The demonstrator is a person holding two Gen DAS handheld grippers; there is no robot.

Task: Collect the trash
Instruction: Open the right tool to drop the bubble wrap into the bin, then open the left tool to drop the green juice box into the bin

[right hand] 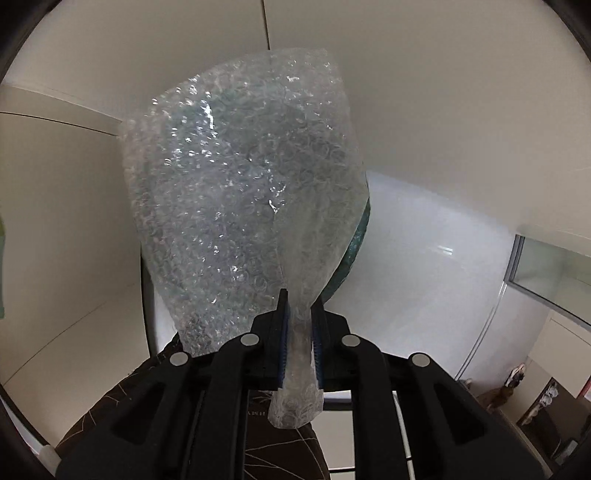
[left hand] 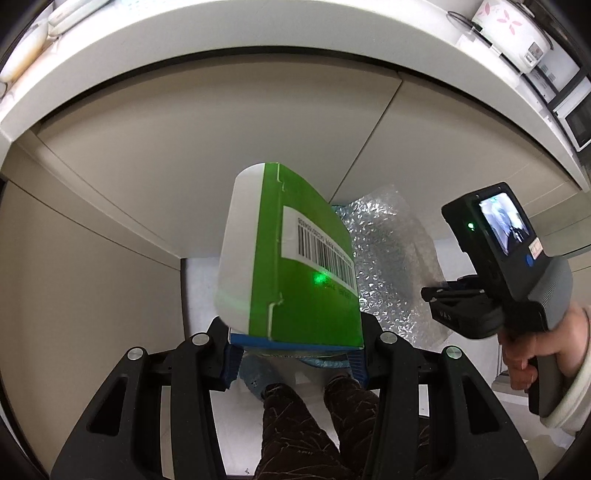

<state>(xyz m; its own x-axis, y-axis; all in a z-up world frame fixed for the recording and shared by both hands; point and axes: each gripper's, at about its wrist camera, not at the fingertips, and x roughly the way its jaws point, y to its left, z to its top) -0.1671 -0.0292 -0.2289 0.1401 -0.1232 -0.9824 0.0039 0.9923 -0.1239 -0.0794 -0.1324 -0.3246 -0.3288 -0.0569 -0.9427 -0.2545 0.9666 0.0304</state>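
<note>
My left gripper is shut on a green and white carton box with a barcode label, held up in front of the cabinet. My right gripper is shut on a sheet of clear bubble wrap, which fans out upward and hides most of what lies ahead. In the left wrist view the bubble wrap hangs to the right of the box, with the right gripper's body and the hand that holds it beside it. A dark teal edge shows behind the wrap.
Beige cabinet doors stand close ahead under a white countertop edge. A rice cooker and a microwave sit at the upper right. White floor and my dark trouser legs are below.
</note>
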